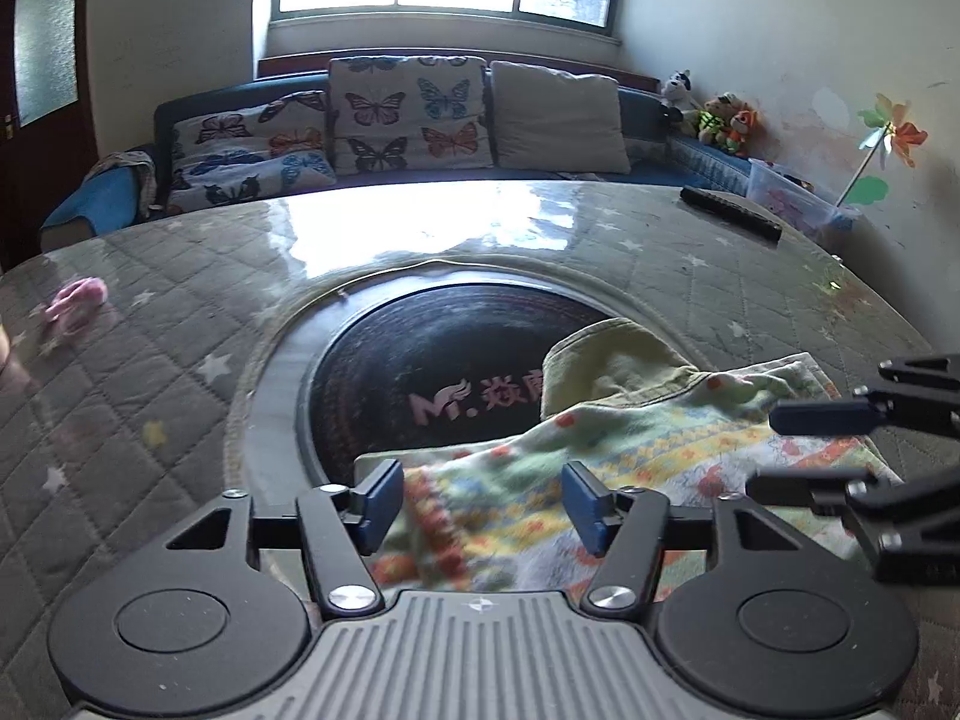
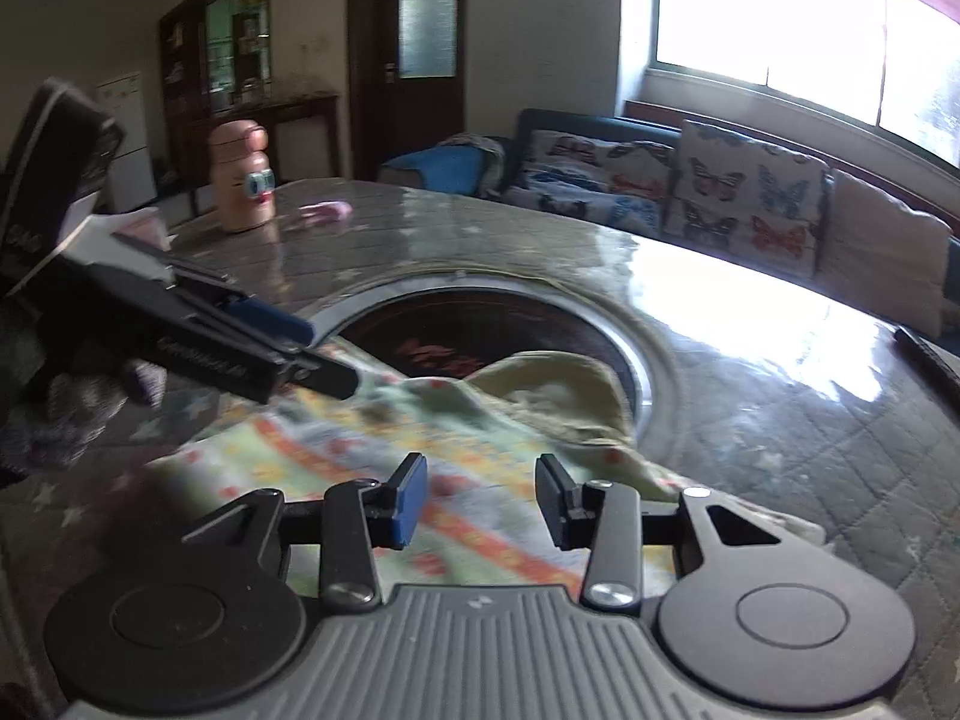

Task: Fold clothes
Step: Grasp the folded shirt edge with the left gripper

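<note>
Right now the patterned garment (image 1: 630,450) lies partly doubled on the quilted table (image 1: 150,360), its green hem (image 1: 606,360) flopped over the dark round inset (image 1: 420,360). Both the left gripper (image 1: 483,501) and right gripper (image 2: 480,501) hover over it, jaws apart and empty; judging by the rumpled edges, folding looks unfinished

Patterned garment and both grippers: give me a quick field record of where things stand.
garment: patterned garment, partly folded, plain yellow-green lining showing, overlapping the dark round inset
left gripper: open, over the garment's near edge, gripping nothing
right gripper: open, over the garment, gripping nothing
table: quilted cover under clear sheet
other items: remote control, peach bottle
</note>
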